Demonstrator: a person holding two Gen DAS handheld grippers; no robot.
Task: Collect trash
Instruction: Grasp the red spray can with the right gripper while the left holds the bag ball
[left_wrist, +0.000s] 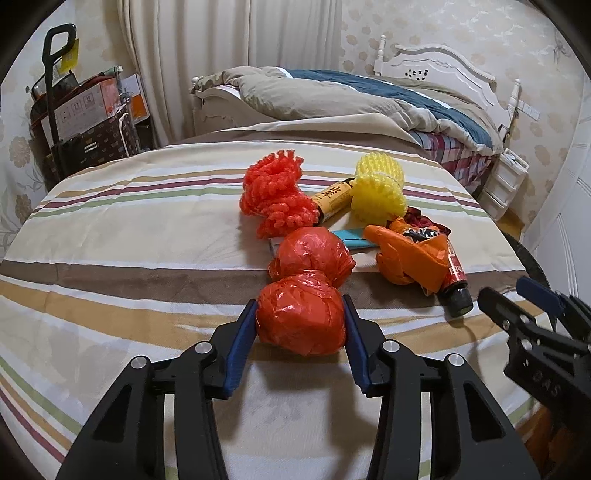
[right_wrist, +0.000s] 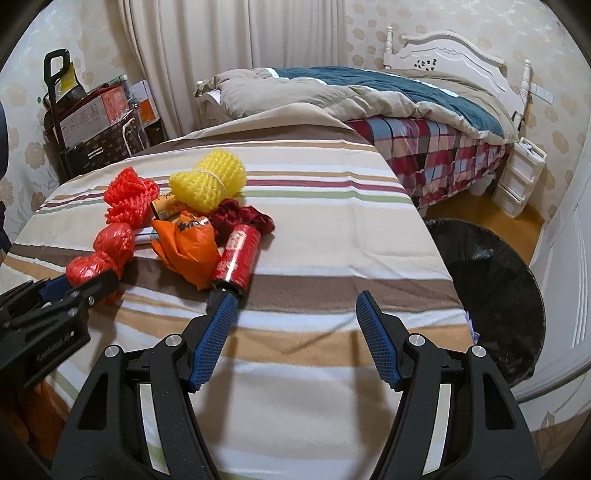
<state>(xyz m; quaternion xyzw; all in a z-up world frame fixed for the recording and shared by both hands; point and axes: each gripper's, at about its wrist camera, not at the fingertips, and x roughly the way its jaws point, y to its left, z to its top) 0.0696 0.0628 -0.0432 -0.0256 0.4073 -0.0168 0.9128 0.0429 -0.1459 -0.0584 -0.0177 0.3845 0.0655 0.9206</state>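
A red plastic bag twisted into two lumps (left_wrist: 299, 321) lies on the striped tablecloth (left_wrist: 129, 240). My left gripper (left_wrist: 300, 314) is shut on the near lump, with a blue pad pressed against each side. Behind it lie an orange foam net (left_wrist: 275, 195), a yellow foam net (left_wrist: 378, 188), a yellow-and-black tube (left_wrist: 332, 197), an orange bag (left_wrist: 406, 258) and a red tube with a black cap (right_wrist: 236, 254). My right gripper (right_wrist: 297, 295) stands open over bare cloth with nothing between its fingers. Its left fingertip is close to the red tube's cap.
A bin lined with a black bag (right_wrist: 491, 280) stands past the table's right edge. Beyond the table are a bed (right_wrist: 406, 99) with rumpled quilts, white drawers (right_wrist: 521, 177) and a trolley of boxes (left_wrist: 85, 110) by the curtain.
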